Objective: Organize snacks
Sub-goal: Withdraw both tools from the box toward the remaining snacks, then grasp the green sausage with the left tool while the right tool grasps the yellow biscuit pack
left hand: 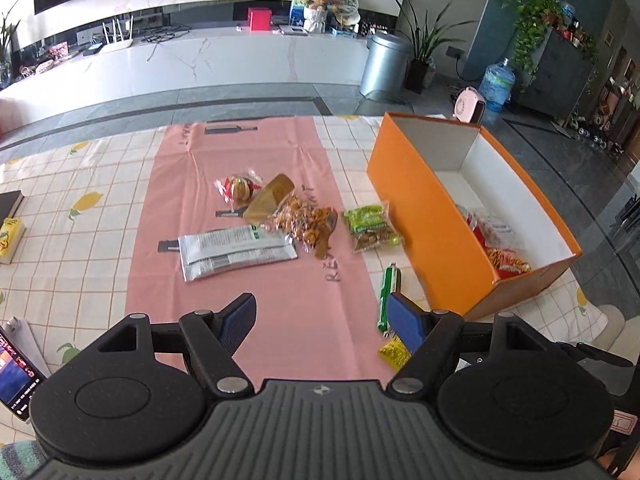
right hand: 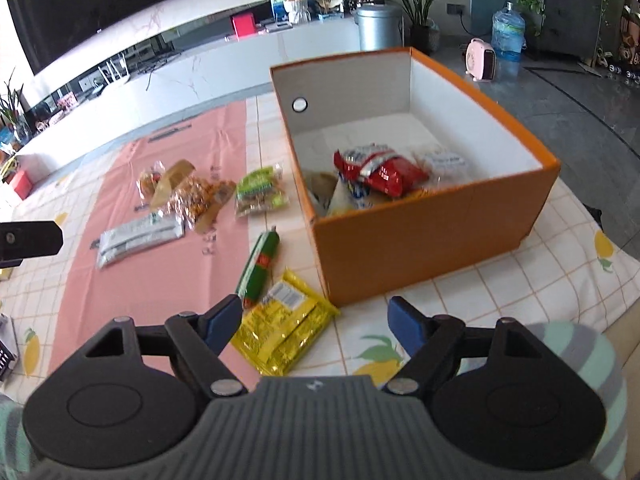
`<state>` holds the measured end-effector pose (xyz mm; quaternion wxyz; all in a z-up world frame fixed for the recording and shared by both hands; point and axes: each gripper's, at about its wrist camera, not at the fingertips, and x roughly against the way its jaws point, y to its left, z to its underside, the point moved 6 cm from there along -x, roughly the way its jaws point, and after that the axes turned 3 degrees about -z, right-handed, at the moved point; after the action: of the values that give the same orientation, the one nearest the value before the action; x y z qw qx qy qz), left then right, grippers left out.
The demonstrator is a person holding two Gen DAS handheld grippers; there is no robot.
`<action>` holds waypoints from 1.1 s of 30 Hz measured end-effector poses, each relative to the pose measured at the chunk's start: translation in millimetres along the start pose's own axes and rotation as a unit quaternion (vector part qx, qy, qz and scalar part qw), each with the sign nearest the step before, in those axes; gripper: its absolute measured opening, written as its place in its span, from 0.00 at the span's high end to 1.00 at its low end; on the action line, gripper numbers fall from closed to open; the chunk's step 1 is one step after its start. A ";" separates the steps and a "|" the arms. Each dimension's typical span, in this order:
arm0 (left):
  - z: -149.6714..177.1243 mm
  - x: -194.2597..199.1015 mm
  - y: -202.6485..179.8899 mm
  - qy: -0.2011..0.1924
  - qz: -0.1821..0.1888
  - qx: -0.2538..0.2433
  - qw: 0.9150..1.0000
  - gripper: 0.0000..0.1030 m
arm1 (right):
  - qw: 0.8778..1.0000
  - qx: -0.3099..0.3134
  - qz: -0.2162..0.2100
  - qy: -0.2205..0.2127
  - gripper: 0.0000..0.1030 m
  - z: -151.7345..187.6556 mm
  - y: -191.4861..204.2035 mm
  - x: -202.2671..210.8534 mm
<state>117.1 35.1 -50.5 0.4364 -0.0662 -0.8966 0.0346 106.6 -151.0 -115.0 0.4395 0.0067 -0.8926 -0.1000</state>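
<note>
Left gripper [left hand: 322,322]: seen in its own wrist view with the blue pads spread wide; nothing is held between them, and it is poised above the pink mat [left hand: 240,308].
Silver packet [left hand: 236,251]: laid flat on the pink mat, at the left of the snack group.
Clear-wrapped round snack [left hand: 238,187]: set on the mat behind the silver packet, just beside a brown-topped bag of fried snacks [left hand: 298,216], which touches the silver packet's far right corner.
Green packet [left hand: 370,226]: laid on the checked tablecloth [left hand: 80,240], between the brown-topped bag and the orange box [left hand: 420,216], close to the box's wall.
Green stick [right hand: 260,264]: laid lengthways on the cloth near the front left corner of the box; its near end is just beside the yellow packet [right hand: 280,328].
Yellow packet: flat on the cloth in front of the box's corner, seen between and just beyond the right gripper's pads in the right wrist view.
Right gripper [right hand: 316,322]: pads spread apart, nothing clasped; the yellow packet is seen beyond the gap, not pinched.
Orange box: open-topped, white inside, stood on the cloth to the right of the mat.
Box contents: a red packet [right hand: 380,170] is seen on top of a few pale and clear packets; their exact number cannot be told.
Sleeve [right hand: 580,360]: striped in pale green and grey, seen at the right of the right gripper.
</note>
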 end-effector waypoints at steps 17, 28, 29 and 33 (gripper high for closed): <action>2.8 -43.3 0.7 0.027 0.021 -0.015 0.999 0.18 | 0.992 -0.107 -0.004 0.072 0.34 15.1 -1.5 -69.2; 3.2 -69.7 27.2 0.049 0.013 -0.013 0.999 0.19 | 0.998 -0.011 -0.014 0.061 0.54 6.4 43.9 -97.6; 2.9 -71.0 29.2 0.049 0.014 -0.012 0.999 0.19 | 0.998 -0.003 -0.020 0.061 0.56 5.6 49.1 -99.4; 2.6 -78.5 34.9 0.053 0.025 -0.011 0.998 0.20 | 0.998 0.024 -0.031 0.056 0.63 -0.5 62.9 -107.0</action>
<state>166.1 57.9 -117.4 0.4818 -0.0951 -0.8705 0.0316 177.5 -78.8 -186.9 0.4855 0.0506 -0.8680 -0.0917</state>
